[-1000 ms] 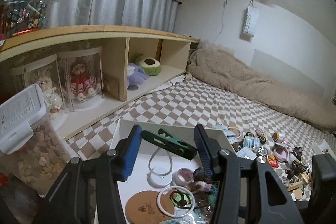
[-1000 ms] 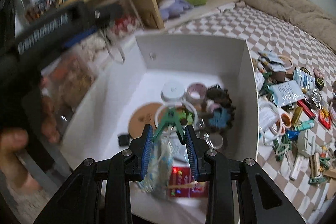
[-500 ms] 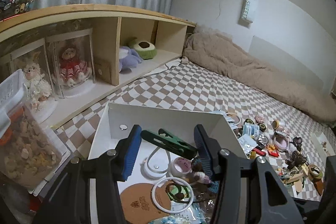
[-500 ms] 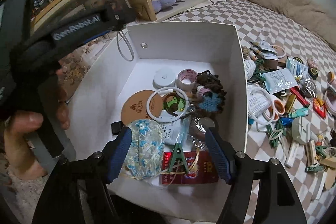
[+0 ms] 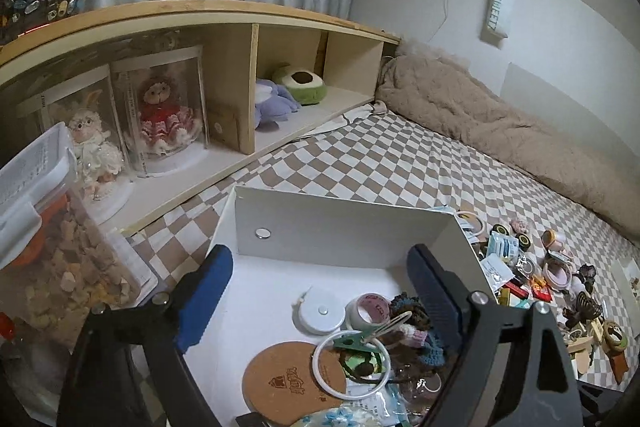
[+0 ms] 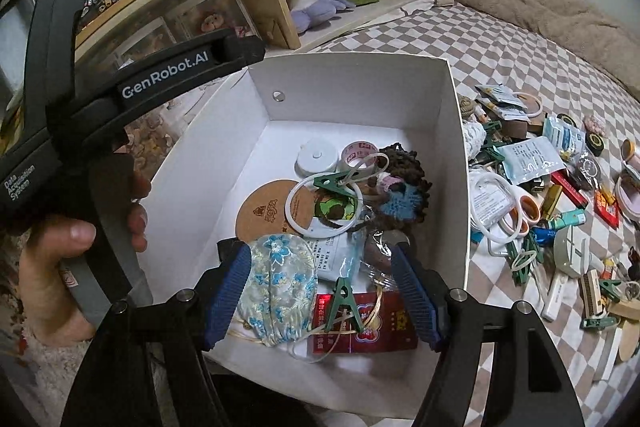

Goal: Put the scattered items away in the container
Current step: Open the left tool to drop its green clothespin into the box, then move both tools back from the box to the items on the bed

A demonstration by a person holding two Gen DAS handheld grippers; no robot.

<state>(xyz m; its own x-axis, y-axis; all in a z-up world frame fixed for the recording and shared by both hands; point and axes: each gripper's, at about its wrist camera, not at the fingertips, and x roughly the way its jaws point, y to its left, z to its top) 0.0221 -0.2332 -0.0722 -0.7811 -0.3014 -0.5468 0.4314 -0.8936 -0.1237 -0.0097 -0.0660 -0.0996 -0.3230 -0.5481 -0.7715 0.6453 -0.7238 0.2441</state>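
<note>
L gripper (image 5: 316, 291) hangs over the white box (image 6: 360, 83), jaws opening wide w/ nothing in them. R gripper (image 6: 320, 287) is open over the box too, holding nothing; a green clip (image 6: 342, 303) lies under it. The messy pile (image 6: 540, 187) waits right of the box. A quick swing that way could bump the thin wall & tip stuff out.

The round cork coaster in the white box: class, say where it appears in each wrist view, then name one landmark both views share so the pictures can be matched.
Left wrist view: the cork coaster lies low in the middle, on the box floor between the two fingers.
Right wrist view: the coaster sits left of centre, beyond the floral pouch.
Shared landmark: the white ring overlapping the coaster's right edge.
</note>
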